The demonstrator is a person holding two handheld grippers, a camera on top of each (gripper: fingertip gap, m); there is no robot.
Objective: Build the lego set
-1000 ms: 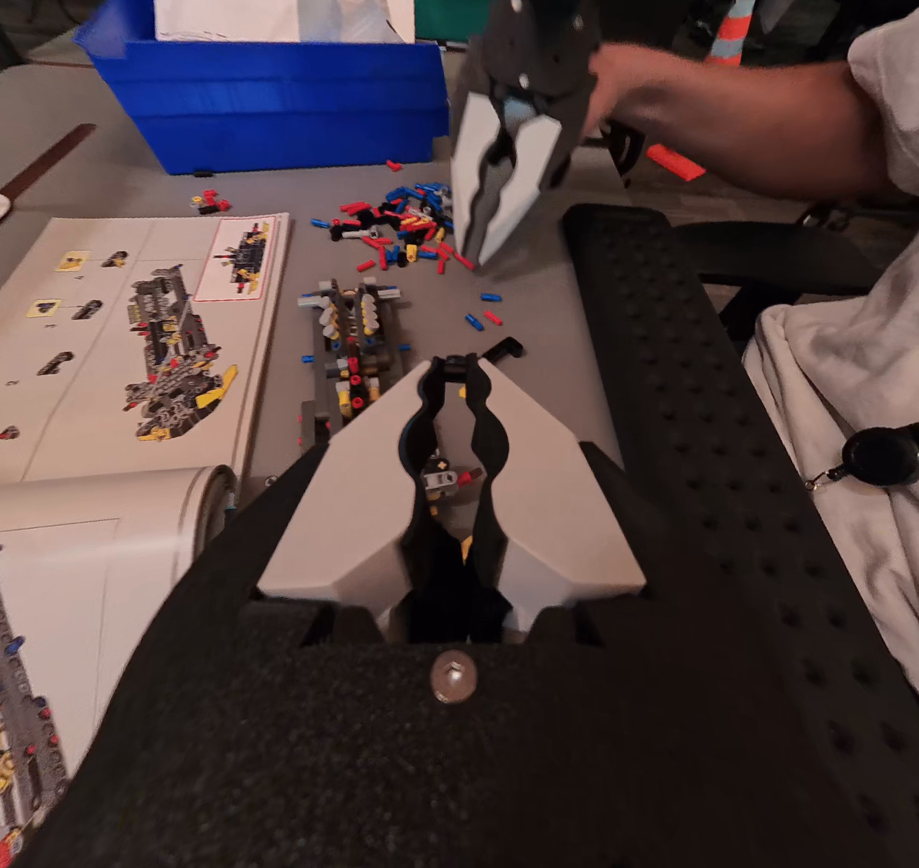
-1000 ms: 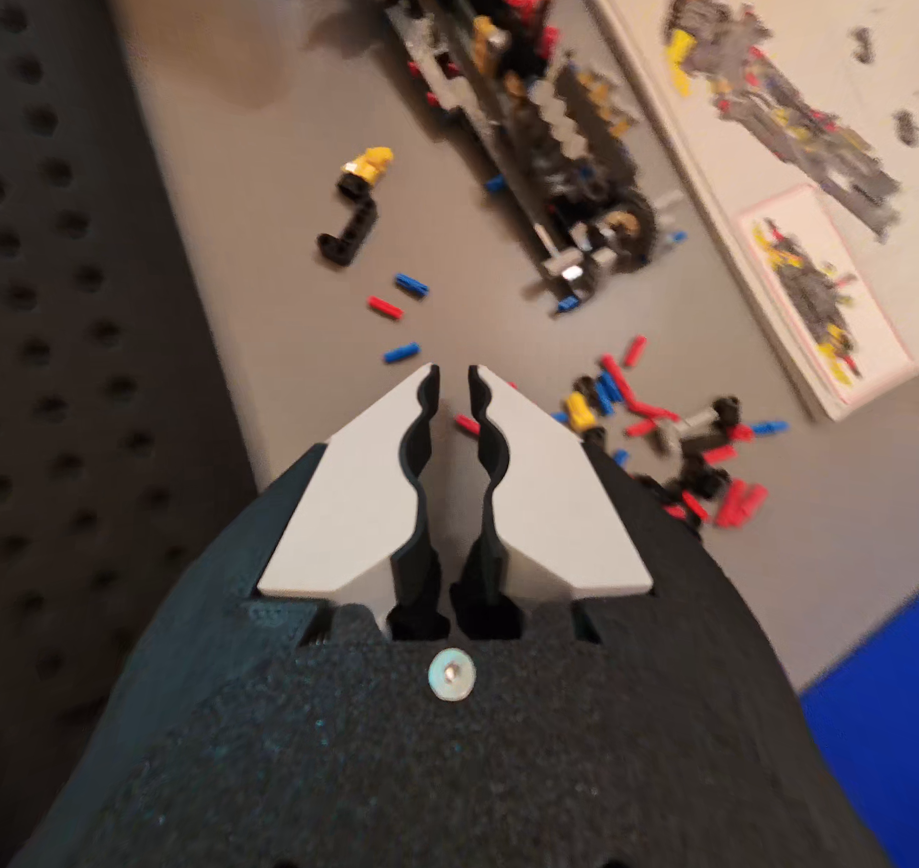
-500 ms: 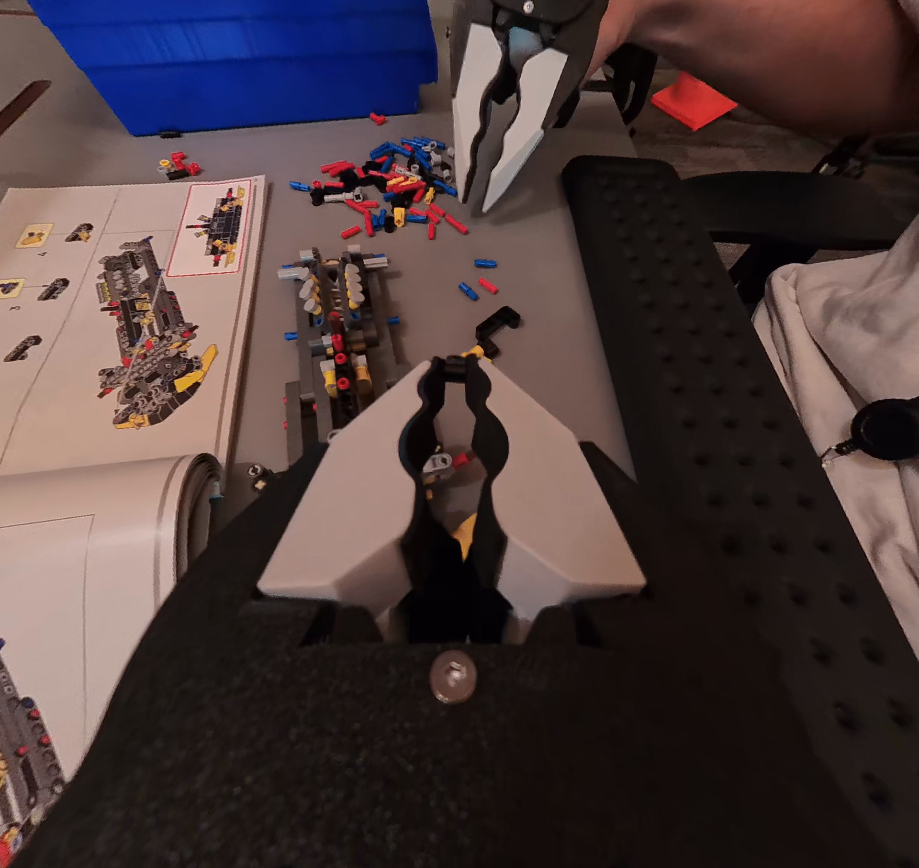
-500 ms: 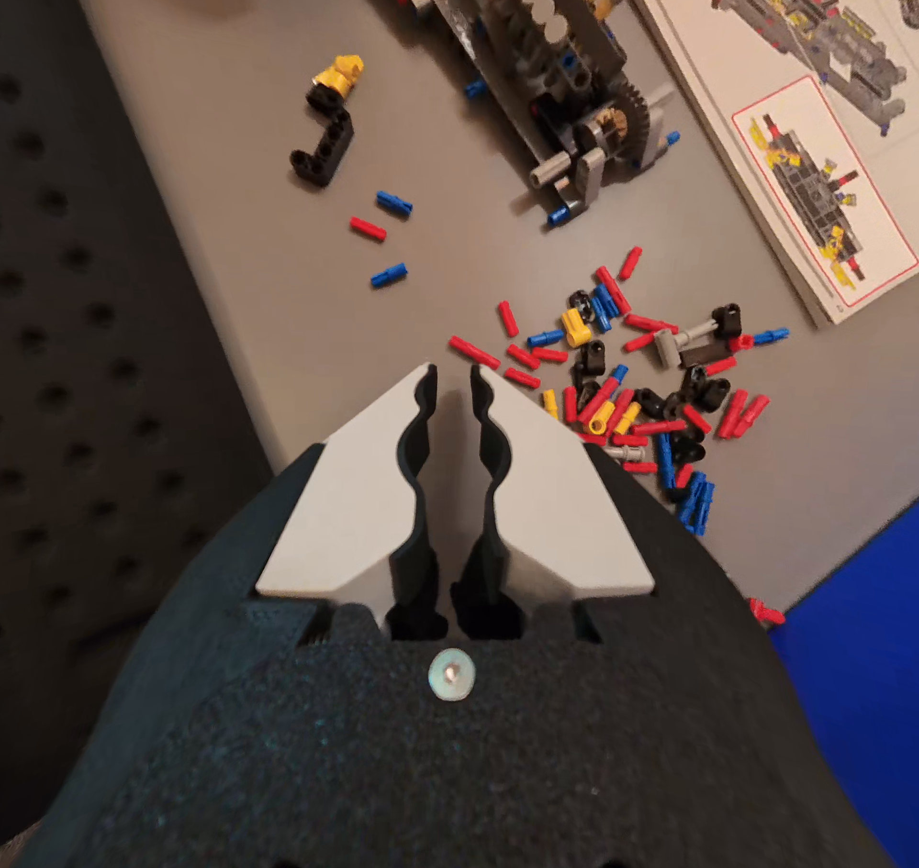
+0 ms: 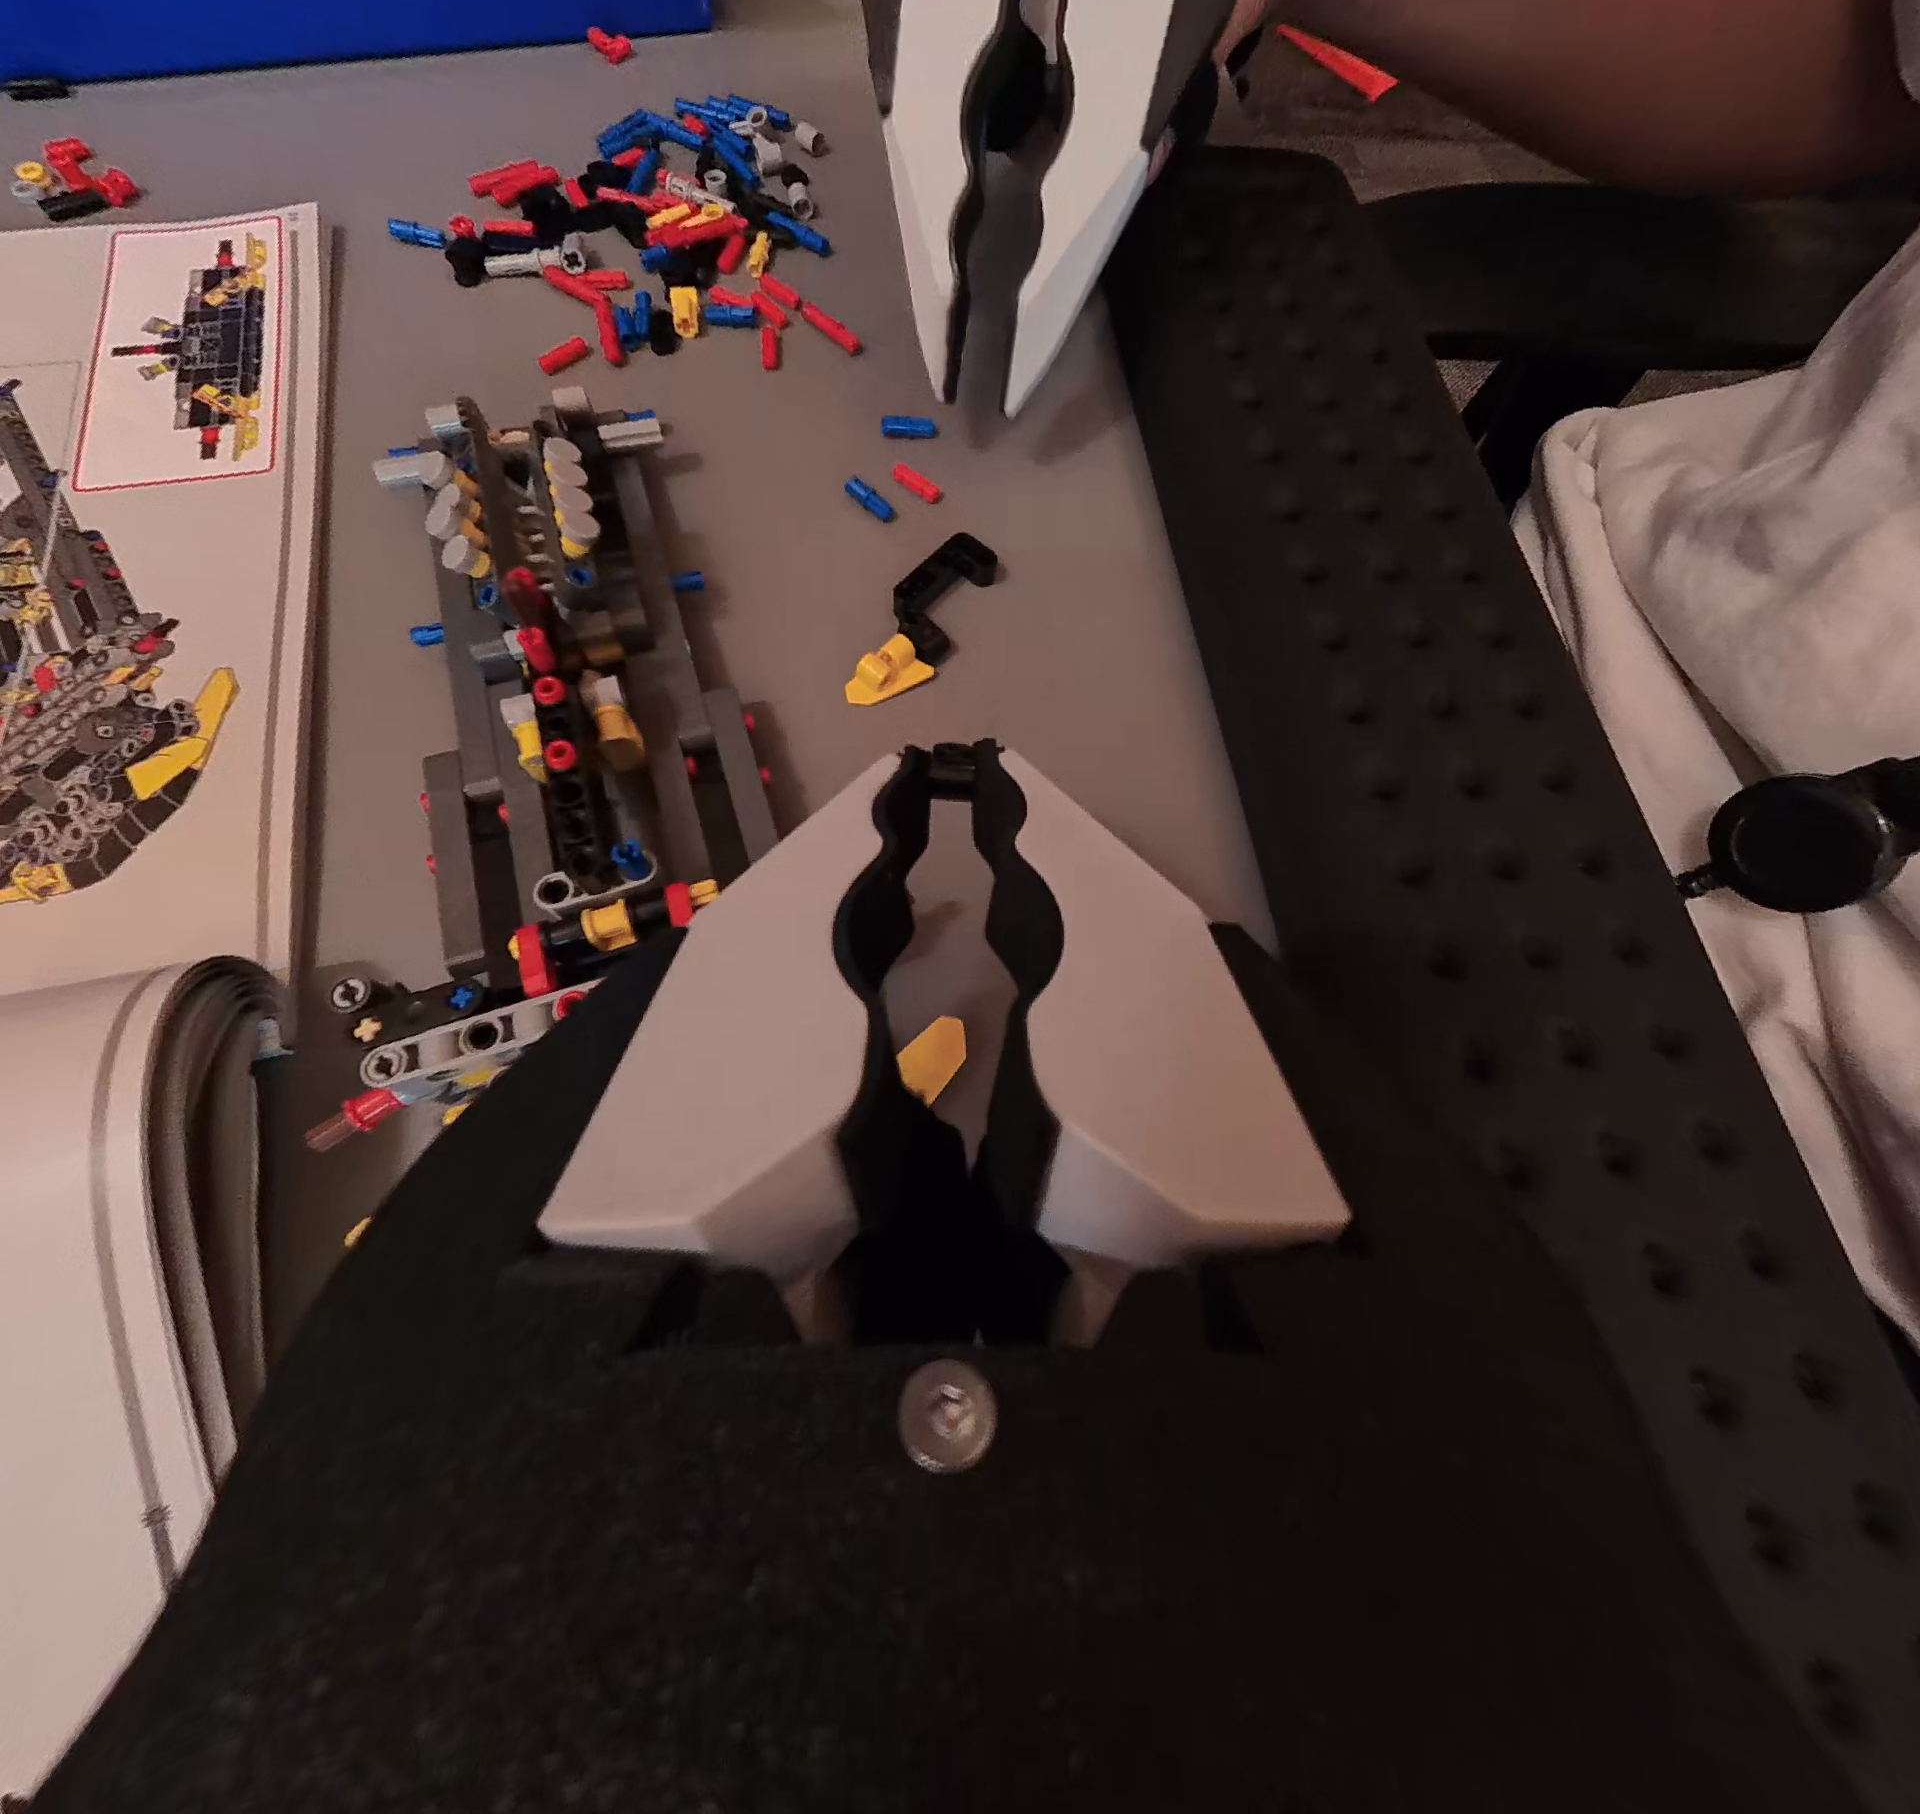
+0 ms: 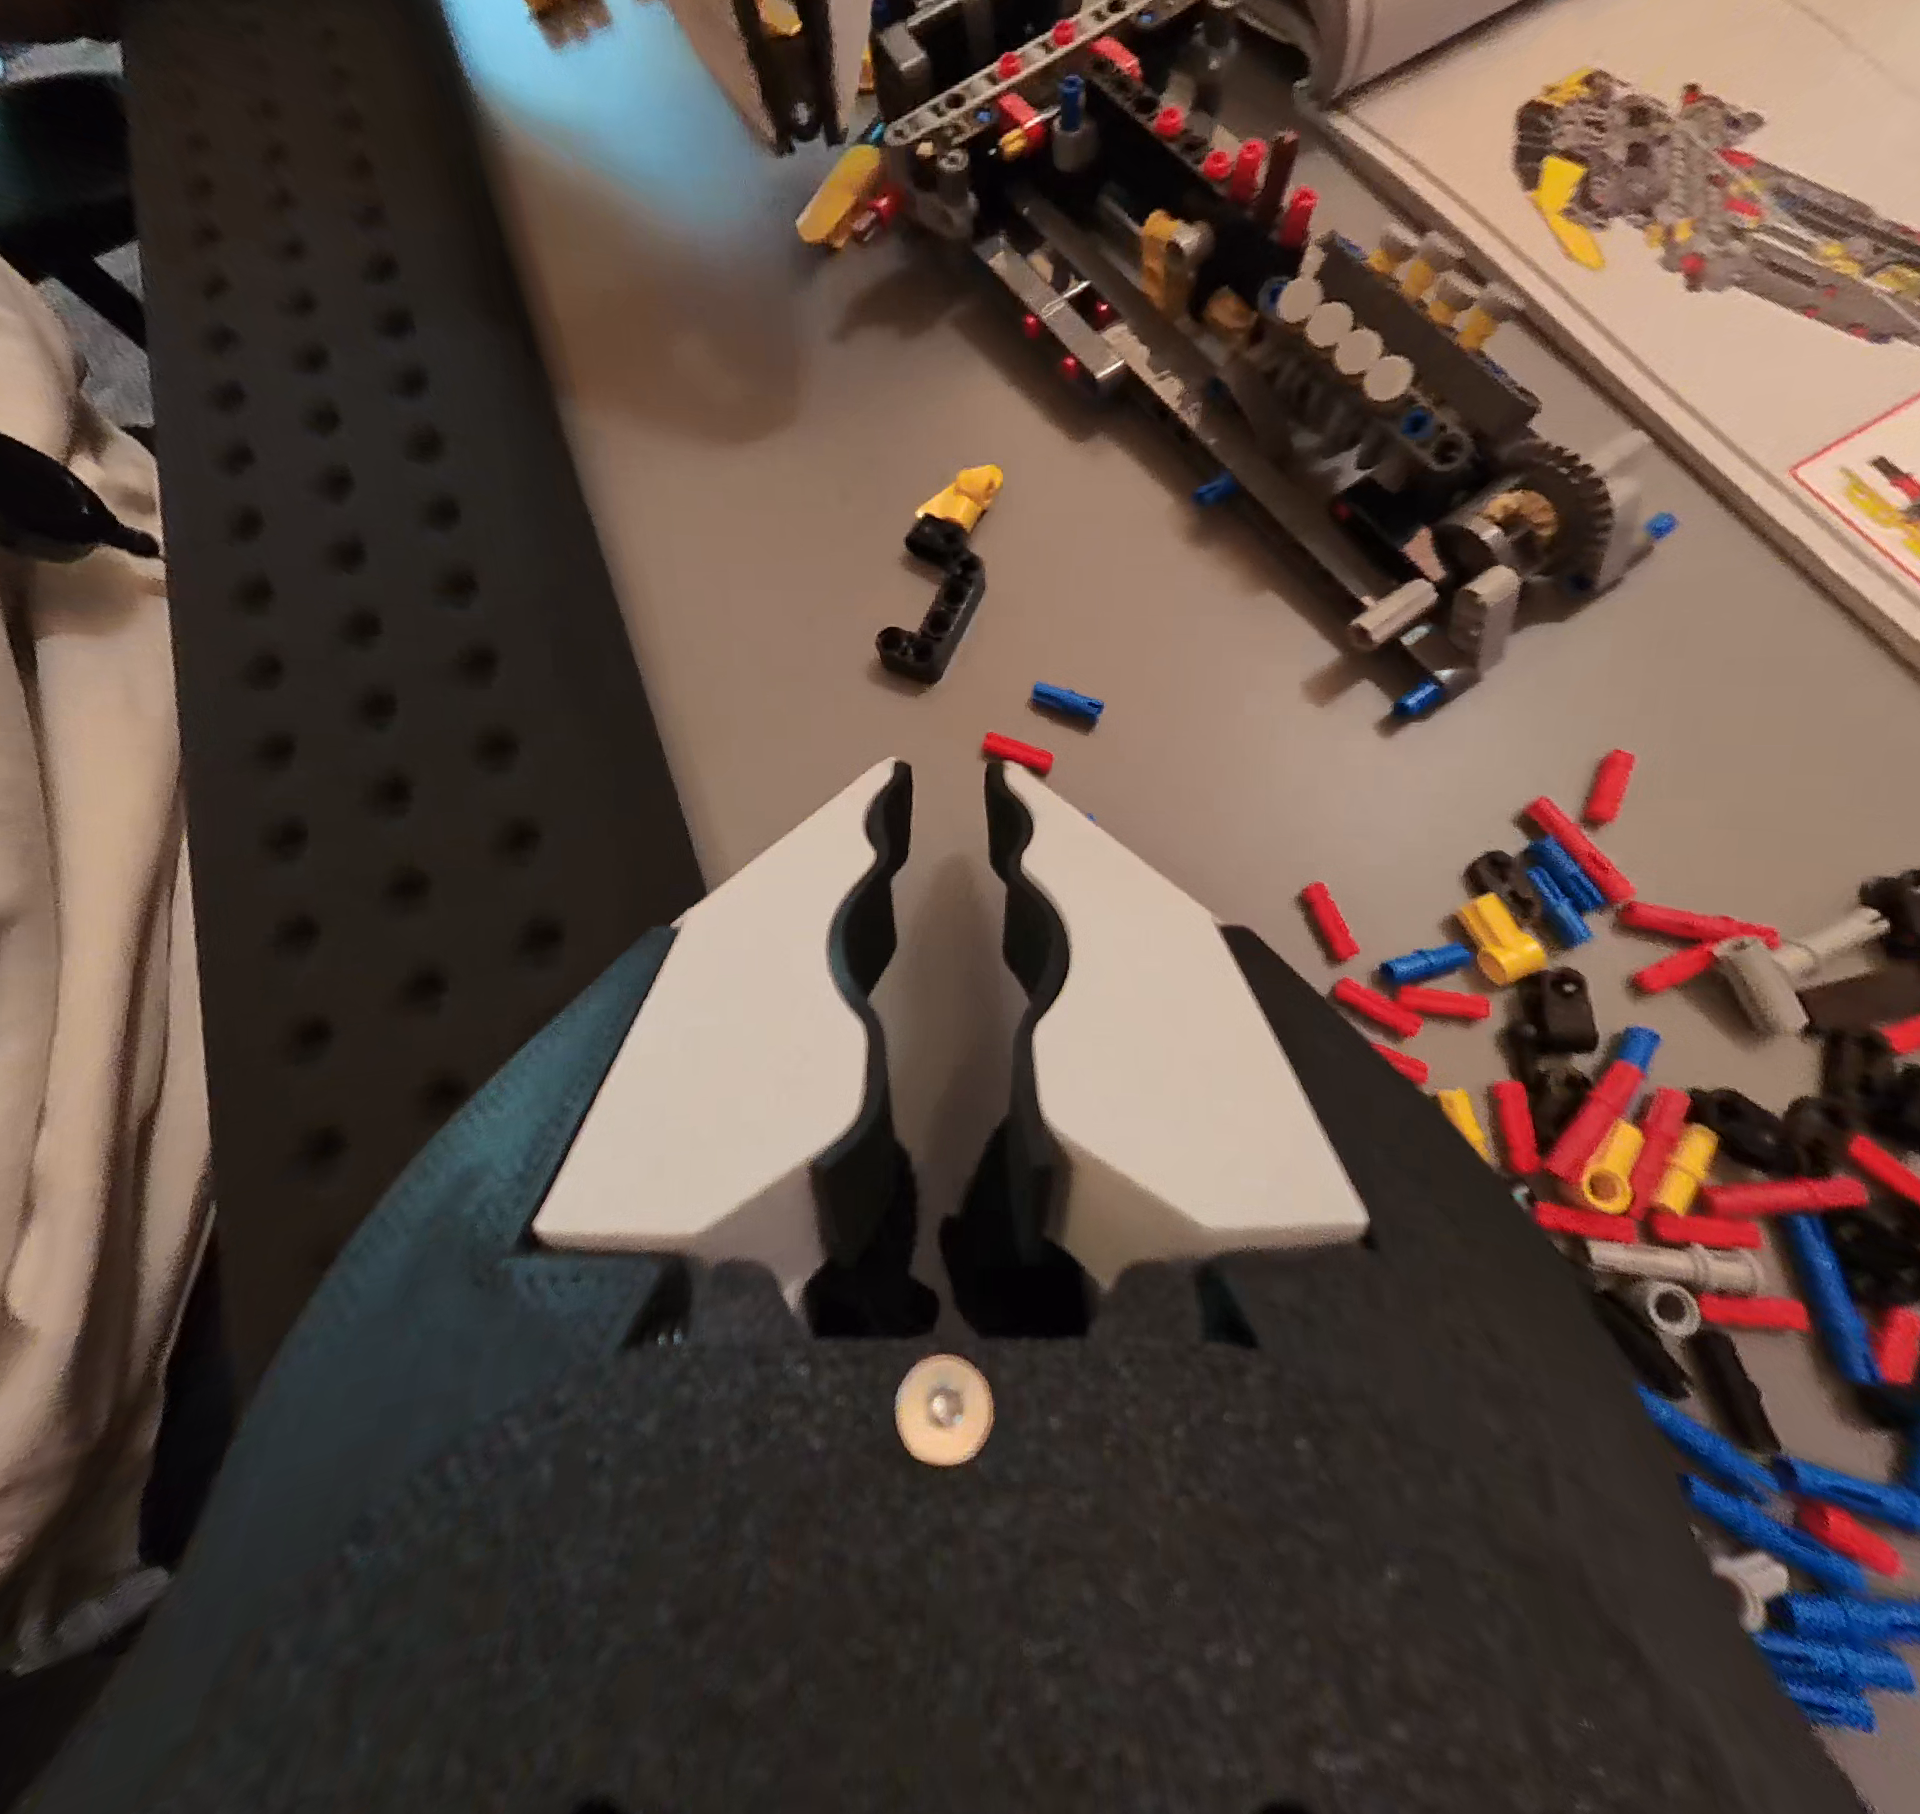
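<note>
Grey table (image 5: 1060, 621) centre: left claw (image 5: 951, 752) pinches a small black piece (image 5: 951, 762) at its tips; right claw (image 6: 945, 777) hangs slightly parted, empty, beside a red pin (image 6: 1016, 752).

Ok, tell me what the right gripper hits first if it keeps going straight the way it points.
Most likely the red pin lying just past the right gripper's open fingers, then the blue pin and black bent beam farther on. Depth is unclear; it may meet bare table first.

Loose plastic pins (image 5: 665, 226) red, blue, yellow, black; bent beam (image 5: 940, 585) black; wedge piece (image 5: 883, 675) yellow; perforated mat (image 5: 1403, 621) black; tabletop (image 6: 727, 538) grey.
</note>
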